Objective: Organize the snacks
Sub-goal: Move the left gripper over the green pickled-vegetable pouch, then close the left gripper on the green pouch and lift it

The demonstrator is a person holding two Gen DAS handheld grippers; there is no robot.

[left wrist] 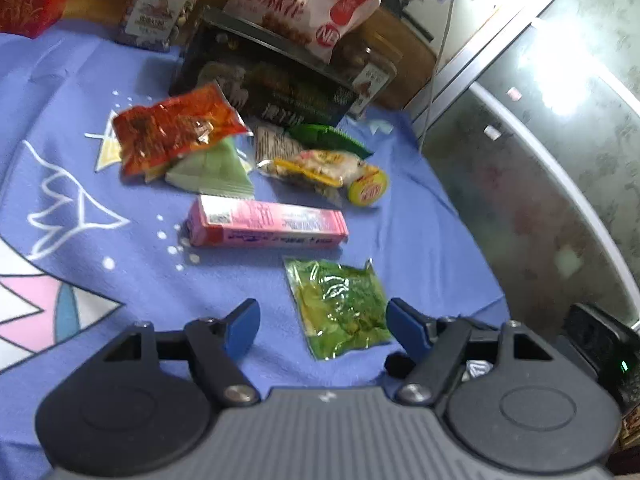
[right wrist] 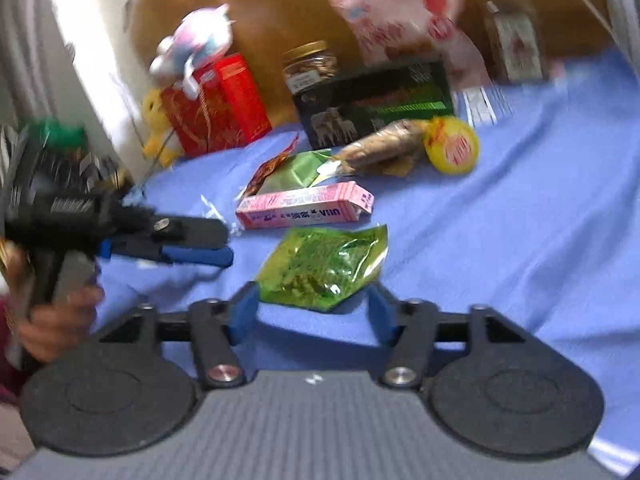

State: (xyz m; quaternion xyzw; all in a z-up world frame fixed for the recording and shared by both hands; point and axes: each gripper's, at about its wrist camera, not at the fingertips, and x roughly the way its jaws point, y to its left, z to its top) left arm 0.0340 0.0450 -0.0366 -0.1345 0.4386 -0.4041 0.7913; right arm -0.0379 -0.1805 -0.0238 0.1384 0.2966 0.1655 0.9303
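Snacks lie on a blue cloth (left wrist: pixel 100 184). A green packet (left wrist: pixel 340 304) lies nearest, just ahead of my open left gripper (left wrist: pixel 320 326) and slightly to its right. In the right wrist view the green packet (right wrist: pixel 324 268) lies between the fingers of my open right gripper (right wrist: pixel 314 314). Behind it lie a pink box (left wrist: pixel 266 222) (right wrist: pixel 304 206), a red packet (left wrist: pixel 176 128), a pale green packet (left wrist: pixel 212 172), a clear bag of snacks (left wrist: pixel 316 168) and a yellow round tin (left wrist: pixel 368 188) (right wrist: pixel 452 148). The left gripper also shows in the right wrist view (right wrist: pixel 200 246).
At the back stand a black box (left wrist: pixel 260 80) (right wrist: pixel 376 104), a pink-white bag (left wrist: pixel 308 4), a nut jar (left wrist: pixel 160 4) (right wrist: pixel 310 66), a red box (right wrist: pixel 216 108) and a plush toy (right wrist: pixel 196 48). A grey cabinet (left wrist: pixel 552 140) stands right of the cloth's edge.
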